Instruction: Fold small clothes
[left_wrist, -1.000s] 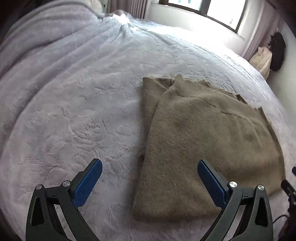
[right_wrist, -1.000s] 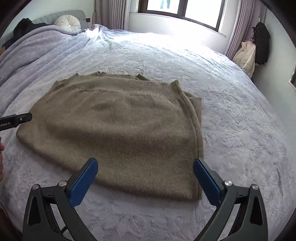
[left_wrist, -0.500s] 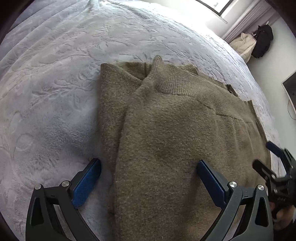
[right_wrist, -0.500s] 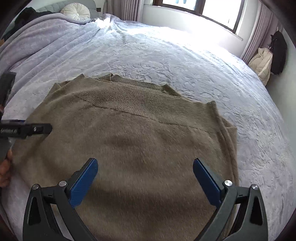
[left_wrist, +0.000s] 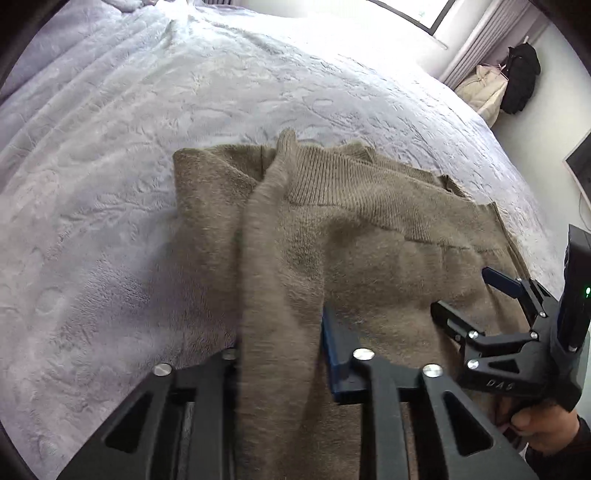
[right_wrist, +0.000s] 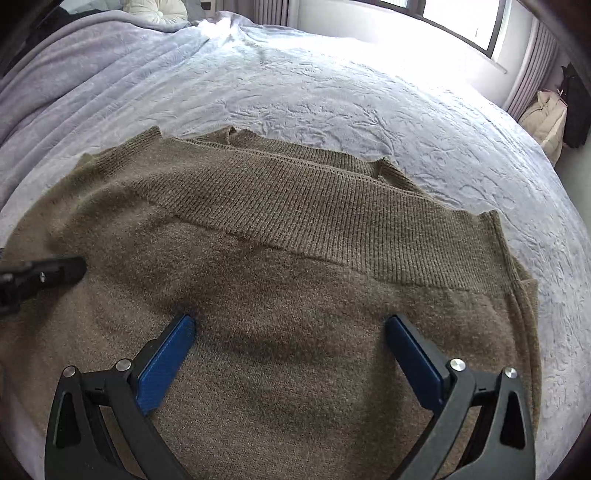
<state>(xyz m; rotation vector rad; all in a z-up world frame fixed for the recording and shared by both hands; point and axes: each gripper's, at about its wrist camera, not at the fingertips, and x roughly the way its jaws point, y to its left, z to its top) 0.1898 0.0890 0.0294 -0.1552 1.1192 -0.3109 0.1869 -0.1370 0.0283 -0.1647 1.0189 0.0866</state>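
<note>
On the bed (left_wrist: 147, 122), under a pale lilac embossed plush bedspread (right_wrist: 332, 92) covering the whole mattress. Rumpled toward the far left corner, near a cream round cushion (right_wrist: 155, 9). Window (right_wrist: 461, 18) and curtains (right_wrist: 532, 62) at the far side; cream bag (left_wrist: 484, 92) and black garment (left_wrist: 521, 81) against the wall at the far right.

Centre of the bed: olive-brown knitted sweater (right_wrist: 295, 258), lying flat and already folded in part, ribbed band (right_wrist: 332, 206) across the far edge, doubled layers showing along the right edge. Left portion drawn up into a raised ridge of fabric (left_wrist: 273, 258), running from the far ribbed corner down toward the left wrist camera.

Left gripper (left_wrist: 280, 354): pinching that ridge of knit, blue pads tight on both sides of the fold; jaws just closed in from a wide spread. Left pad mostly hidden behind the cloth, right pad (left_wrist: 336, 354) visible against it.

Right gripper (right_wrist: 291, 332): spread wide, blue pads (right_wrist: 166, 358) standing well apart, tips low over the plain knit below the ribbed band; contact with the cloth not certain. Nothing clamped between them. Seen also from the left wrist view at the right border (left_wrist: 476, 295), carried by a hand (left_wrist: 543, 424) in a dark sleeve.
</note>
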